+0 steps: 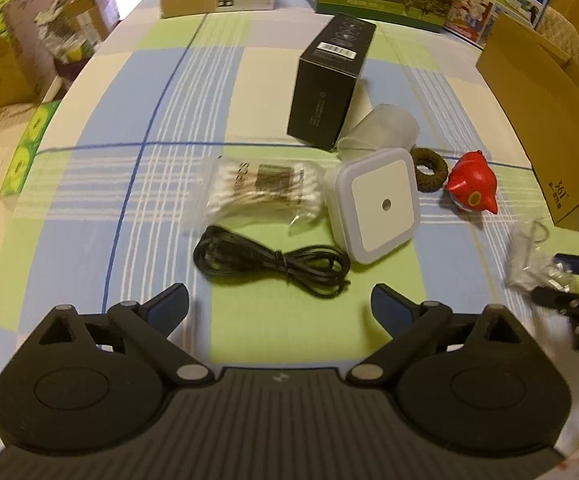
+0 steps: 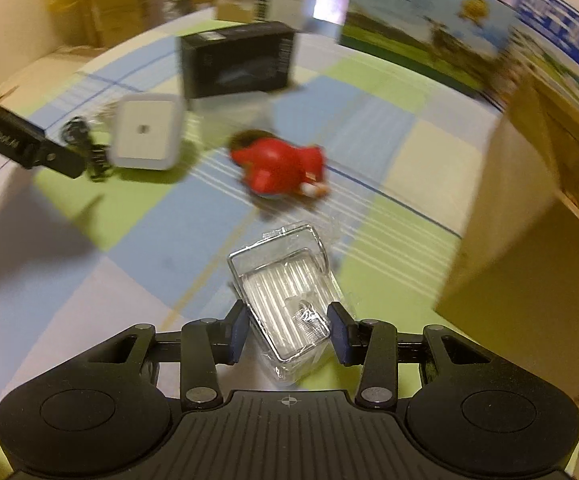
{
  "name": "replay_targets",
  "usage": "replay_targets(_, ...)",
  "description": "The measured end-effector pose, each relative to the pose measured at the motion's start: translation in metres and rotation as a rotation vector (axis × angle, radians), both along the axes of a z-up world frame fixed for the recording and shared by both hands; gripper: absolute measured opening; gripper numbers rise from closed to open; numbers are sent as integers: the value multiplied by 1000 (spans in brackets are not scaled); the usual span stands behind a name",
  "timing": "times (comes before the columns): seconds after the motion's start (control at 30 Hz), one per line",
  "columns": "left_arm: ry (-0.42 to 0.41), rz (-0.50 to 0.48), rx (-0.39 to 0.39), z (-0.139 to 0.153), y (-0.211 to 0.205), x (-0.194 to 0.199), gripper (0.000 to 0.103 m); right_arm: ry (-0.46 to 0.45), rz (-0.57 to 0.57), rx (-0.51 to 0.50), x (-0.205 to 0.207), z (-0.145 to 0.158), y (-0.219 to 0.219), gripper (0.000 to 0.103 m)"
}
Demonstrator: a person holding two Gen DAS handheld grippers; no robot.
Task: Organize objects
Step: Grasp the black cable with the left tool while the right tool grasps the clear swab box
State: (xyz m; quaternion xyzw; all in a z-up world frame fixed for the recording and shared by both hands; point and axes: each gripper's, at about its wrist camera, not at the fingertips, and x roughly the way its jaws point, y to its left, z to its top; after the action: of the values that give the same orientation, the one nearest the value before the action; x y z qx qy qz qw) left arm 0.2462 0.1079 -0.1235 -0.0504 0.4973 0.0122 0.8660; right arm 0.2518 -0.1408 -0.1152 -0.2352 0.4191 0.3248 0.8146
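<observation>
The right tongs (image 2: 287,330) are closed on a small clear plastic packet (image 2: 289,300) with a wire frame inside, and they hold it above the desk (image 2: 149,240), close to the open cardboard box (image 2: 529,248) at the right. My judgement is that the packet is gripped at its near end so that the rest hangs free and can be dropped into the box, which seems to be the place where the things are collected (the view is blurred, so the tongs are probably moving).

The left tongs (image 1: 279,304) are released, with a wide gap between the two blue pads and nothing in it. They hang just in front of the black cable (image 1: 273,264), so I think the cable may be the next thing to take.

On the desk I count one of each thing: one bundled cable, one bag of cotton swabs (image 1: 261,192), one square white night light (image 1: 377,204), one black carton (image 1: 329,84), one frosted plastic cup (image 1: 385,128) lying on its side, one dark woven ring (image 1: 429,168) and one red toy (image 1: 473,184). These seven lie near each other in the middle, not yet sorted, and well apart from the box except for the toy, which is nearest to it.
</observation>
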Motion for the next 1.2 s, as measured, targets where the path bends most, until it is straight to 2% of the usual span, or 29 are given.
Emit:
replay_targets(0.23,4,-74,52,-13,1,20,98,9,-87,8,6,4,-19,40)
replay_targets(0.5,-1,-103,47,-23,8,27,96,9,-99,6,6,2,-18,40)
replay_targets(0.93,25,-50,33,-18,6,11,95,26,-94,12,6,3,-18,40)
replay_targets(1.2,43,-49,-9,-7,-9,-12,95,53,-77,47,0,10,-21,39)
